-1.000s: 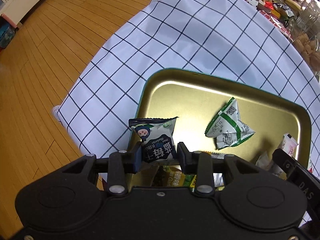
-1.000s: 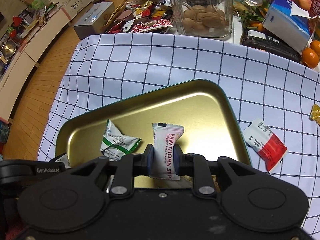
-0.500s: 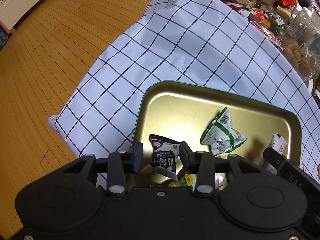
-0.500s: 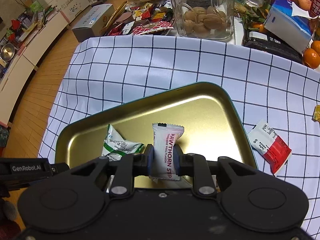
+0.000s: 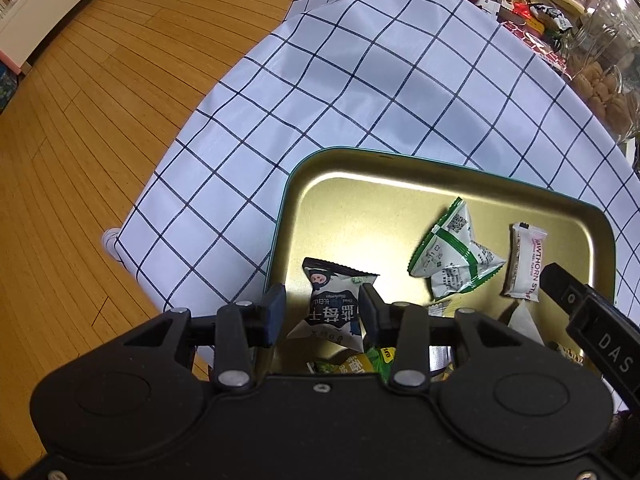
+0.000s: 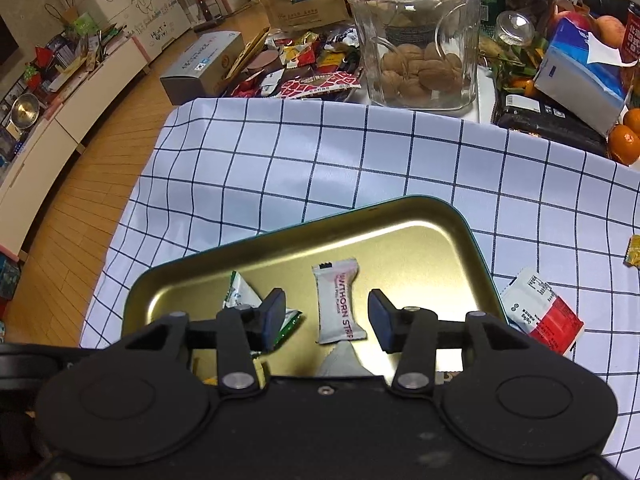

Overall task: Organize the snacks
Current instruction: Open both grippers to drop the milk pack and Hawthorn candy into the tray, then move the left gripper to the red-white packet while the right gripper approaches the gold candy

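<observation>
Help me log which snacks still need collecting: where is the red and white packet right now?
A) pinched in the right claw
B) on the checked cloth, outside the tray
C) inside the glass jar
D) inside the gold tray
B: in the right wrist view the red and white packet lies flat on the checked cloth, just outside the gold tray, not in the open right claw.

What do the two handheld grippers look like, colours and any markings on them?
Both are matte black plastic. The left gripper and right gripper each have a wide body with two round raised discs, silver pivot screws on the finger arms, and dark blue pads on the fingertips. White letters "DAS" mark the right gripper's side in the left wrist view.
</observation>
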Available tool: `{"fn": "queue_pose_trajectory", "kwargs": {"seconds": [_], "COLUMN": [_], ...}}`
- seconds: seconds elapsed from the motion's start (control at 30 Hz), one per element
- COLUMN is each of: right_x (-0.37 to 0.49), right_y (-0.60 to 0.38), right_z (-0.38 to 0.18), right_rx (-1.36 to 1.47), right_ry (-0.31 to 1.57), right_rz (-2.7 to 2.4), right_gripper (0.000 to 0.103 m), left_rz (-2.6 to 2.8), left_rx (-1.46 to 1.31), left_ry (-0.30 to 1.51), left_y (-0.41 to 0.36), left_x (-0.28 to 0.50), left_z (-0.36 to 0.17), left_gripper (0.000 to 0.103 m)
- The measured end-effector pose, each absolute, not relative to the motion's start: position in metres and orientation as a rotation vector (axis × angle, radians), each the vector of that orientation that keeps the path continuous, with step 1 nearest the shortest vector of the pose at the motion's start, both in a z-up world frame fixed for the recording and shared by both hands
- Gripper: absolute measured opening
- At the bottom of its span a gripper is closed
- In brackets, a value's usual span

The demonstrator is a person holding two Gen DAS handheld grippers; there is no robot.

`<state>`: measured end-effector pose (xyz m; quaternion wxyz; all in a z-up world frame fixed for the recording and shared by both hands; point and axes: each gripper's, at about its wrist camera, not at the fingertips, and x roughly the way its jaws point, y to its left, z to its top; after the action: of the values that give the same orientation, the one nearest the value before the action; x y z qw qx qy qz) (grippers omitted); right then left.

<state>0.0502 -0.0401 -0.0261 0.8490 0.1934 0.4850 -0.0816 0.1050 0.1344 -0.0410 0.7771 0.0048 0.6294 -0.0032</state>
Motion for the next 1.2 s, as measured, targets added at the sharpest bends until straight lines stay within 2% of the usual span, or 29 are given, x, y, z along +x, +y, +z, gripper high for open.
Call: {"fn": "queue_pose_trajectory", "kwargs": {"seconds": [1.2], "right_x": [0.030], "right_y": [-0.062], "right_z": [-0.029], "right_rx": [0.321], "right_ry": [1.112], "right_rz": [-0.181], "right_gripper": [0.049], "left_rz": [-0.058], "left_rx": [0.075], "left_ry": [1.386], "left_y": [0.086], "left_x": [0.102], "left_z": [-0.043], "left_gripper": [0.050]}}
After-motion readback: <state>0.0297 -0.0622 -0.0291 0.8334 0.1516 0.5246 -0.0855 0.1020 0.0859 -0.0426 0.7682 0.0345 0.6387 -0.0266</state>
